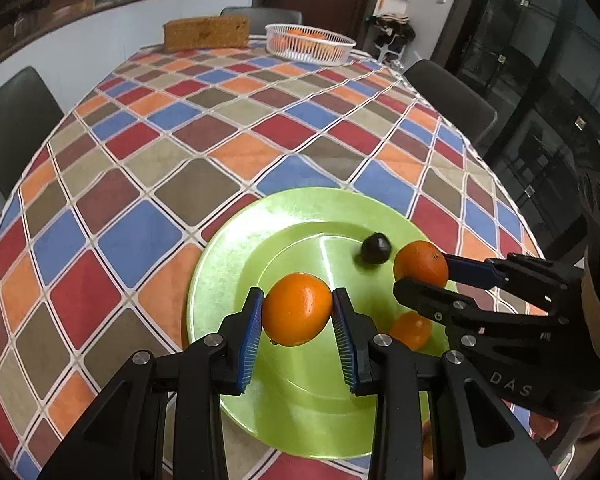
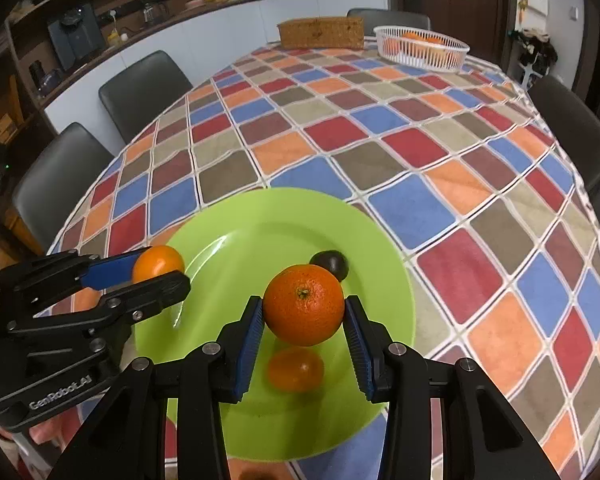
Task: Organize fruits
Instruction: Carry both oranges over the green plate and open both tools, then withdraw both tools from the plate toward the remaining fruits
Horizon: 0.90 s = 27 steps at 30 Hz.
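1. Two oranges are in the grip at once, one per tool. The left gripper is clamped on a smooth orange, its blue pads pressing the fruit's two sides near its widest part, which looks like the surest hold on a round thing.
2. The right gripper is closed the same way on a second orange, stem end facing the camera, squarely between the pads and out near the fingertips.
3. Both fruits hang above the green plate; they appear lifted clear of it, probably for carrying elsewhere.
4. On the plate lie a third orange, directly under the right gripper's fruit, and a small dark fruit just beyond it.
5. The plate rests on a checked tablecloth at the near edge.
6. Far across the table, well apart, a white basket already holds orange fruit, the likely destination; a wicker box stands beside it.
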Motion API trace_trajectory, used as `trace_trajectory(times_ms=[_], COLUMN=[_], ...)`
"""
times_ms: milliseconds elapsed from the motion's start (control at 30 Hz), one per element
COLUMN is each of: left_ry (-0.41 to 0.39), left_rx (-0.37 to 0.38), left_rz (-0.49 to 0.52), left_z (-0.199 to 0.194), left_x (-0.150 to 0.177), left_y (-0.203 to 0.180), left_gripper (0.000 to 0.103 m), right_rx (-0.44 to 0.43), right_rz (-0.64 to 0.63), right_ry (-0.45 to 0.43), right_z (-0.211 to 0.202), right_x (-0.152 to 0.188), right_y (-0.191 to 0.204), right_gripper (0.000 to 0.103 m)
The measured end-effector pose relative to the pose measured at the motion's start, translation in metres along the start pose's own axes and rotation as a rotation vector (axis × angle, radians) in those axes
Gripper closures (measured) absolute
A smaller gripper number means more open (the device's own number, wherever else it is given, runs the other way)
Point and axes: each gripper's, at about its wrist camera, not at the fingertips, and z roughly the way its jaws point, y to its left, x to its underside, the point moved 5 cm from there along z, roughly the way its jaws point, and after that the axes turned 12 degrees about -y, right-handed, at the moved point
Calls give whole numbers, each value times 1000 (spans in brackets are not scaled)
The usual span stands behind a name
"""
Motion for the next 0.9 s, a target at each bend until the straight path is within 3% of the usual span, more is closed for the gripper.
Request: trace_trajectory(times_ms=[433, 900], left_ry=[-7, -140], left_rx=[-26, -18], left_rz=[33, 140], left_z=[-4, -82], left_x=[-4, -4], left_y=[-3, -32], left_gripper=[65, 56], right_rx=[-6, 13], right_rz=[13, -80], right_ry=[-7, -163], right_z=[0, -77], right_x=[0, -2], right_y=[0, 17], right_gripper=[61, 61])
